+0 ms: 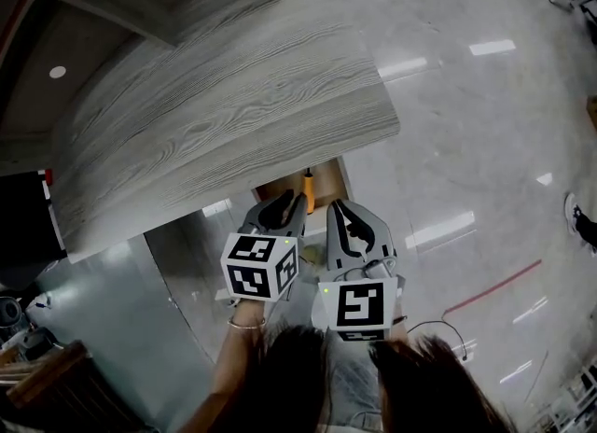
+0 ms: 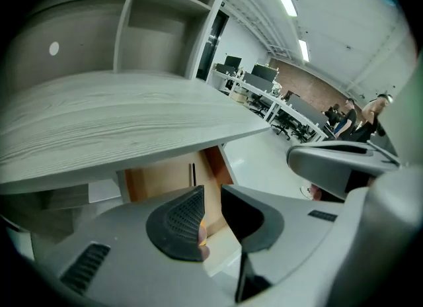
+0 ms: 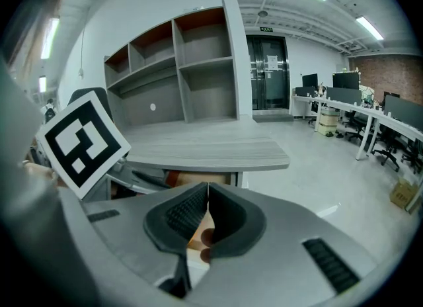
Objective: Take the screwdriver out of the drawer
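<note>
Left tongs (image 2: 213, 190) stand only narrowly apart with nothing between the jaws, and the right tongs (image 3: 208, 189) have their tips pressed together, also on nothing. The screwdriver (image 1: 309, 189) lies untouched in the open drawer (image 1: 332, 177), its orange handle showing just past the desk's (image 1: 233, 123) front edge.

As I judge it, a jaw gap this slim will not take the handle. Going in like this would nudge the tool and roll it back under the desk top, out of sight. The overhanging front edge could also catch a jaw, and the tongs sit close enough to knock each other.

Both are held side by side near the body, jaws aimed forward and down at the drawer's front edge.
</note>
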The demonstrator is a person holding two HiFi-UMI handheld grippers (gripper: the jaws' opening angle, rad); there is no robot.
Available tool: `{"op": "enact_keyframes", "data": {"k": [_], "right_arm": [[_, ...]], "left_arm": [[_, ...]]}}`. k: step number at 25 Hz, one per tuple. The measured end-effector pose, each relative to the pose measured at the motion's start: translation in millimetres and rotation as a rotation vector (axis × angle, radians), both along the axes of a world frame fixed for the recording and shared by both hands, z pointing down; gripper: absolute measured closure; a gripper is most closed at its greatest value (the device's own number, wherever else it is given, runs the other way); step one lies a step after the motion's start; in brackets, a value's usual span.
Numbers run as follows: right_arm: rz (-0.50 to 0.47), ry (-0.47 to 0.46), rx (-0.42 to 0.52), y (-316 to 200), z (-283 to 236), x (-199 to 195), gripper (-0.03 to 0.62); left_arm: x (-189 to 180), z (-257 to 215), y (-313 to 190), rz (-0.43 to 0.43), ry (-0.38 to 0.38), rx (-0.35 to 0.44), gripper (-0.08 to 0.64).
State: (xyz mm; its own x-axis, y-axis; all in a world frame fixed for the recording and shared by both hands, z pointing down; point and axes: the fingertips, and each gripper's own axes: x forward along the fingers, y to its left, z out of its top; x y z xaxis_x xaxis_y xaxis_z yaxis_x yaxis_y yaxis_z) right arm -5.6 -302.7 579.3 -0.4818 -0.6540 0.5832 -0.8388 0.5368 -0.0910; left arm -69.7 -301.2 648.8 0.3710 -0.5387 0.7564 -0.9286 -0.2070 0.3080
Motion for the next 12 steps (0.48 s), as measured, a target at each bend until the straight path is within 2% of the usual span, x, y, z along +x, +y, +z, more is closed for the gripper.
{"op": "enact_keyframes", "data": {"k": [12], "right_arm": [[-0.008,0.000,-0.033,-7,34,5,0.565]], "left_arm": [[7,53,-6,-0.003,-0.014,-0.109,0.461]]}}
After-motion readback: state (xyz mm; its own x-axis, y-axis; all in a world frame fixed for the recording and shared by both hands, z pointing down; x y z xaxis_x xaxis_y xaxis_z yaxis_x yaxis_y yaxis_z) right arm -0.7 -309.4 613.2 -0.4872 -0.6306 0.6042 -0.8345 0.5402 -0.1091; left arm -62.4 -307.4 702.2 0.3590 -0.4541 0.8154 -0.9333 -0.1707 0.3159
